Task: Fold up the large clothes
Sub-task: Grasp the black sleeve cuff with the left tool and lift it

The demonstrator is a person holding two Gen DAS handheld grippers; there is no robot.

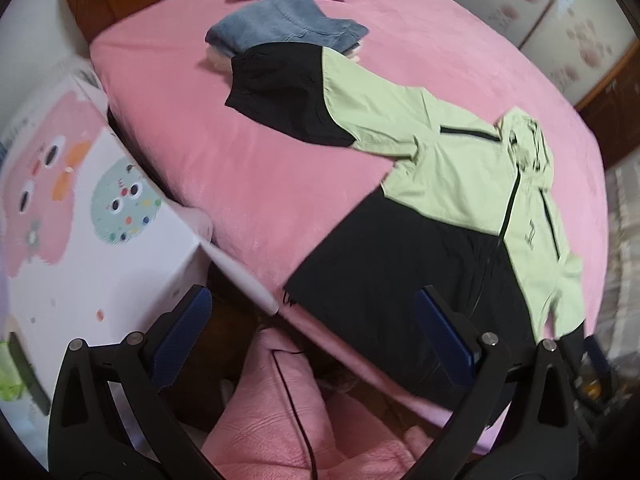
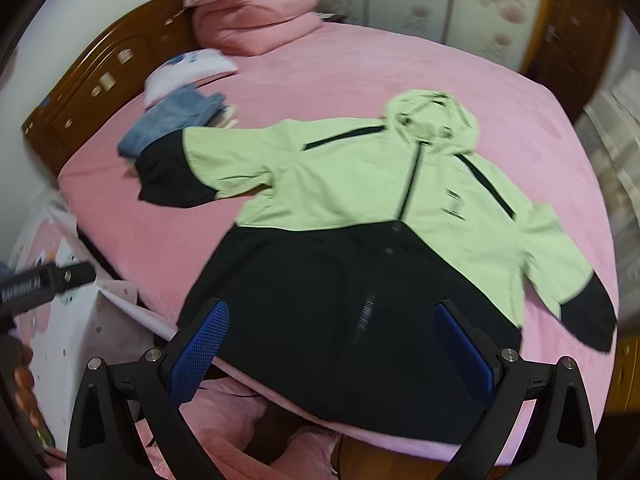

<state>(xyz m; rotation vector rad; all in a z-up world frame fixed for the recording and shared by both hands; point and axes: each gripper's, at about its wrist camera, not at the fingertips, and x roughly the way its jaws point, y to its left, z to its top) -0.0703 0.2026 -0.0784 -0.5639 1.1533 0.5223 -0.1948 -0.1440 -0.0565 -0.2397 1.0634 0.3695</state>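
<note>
A hooded jacket (image 2: 360, 184), light green above and black below, lies spread face up on the pink bed (image 2: 360, 72) with both sleeves out. Its black hem hangs over the near bed edge. The same jacket (image 1: 460, 168) fills the right half of the left wrist view. My right gripper (image 2: 332, 344) hovers open above the black hem, holding nothing. Open as well, my left gripper (image 1: 314, 332) hangs off the bed's near left edge, beside the hem's left corner. In the right wrist view the left gripper's body shows at far left.
Folded jeans (image 1: 288, 28) lie on a small pile by the jacket's left cuff. A white pillow (image 2: 188, 72) and pink quilts (image 2: 256, 12) sit near the wooden headboard (image 2: 92, 84). A cartoon-printed white box (image 1: 80, 200) stands left of the bed. Pink fabric (image 1: 288, 420) lies below the bed edge.
</note>
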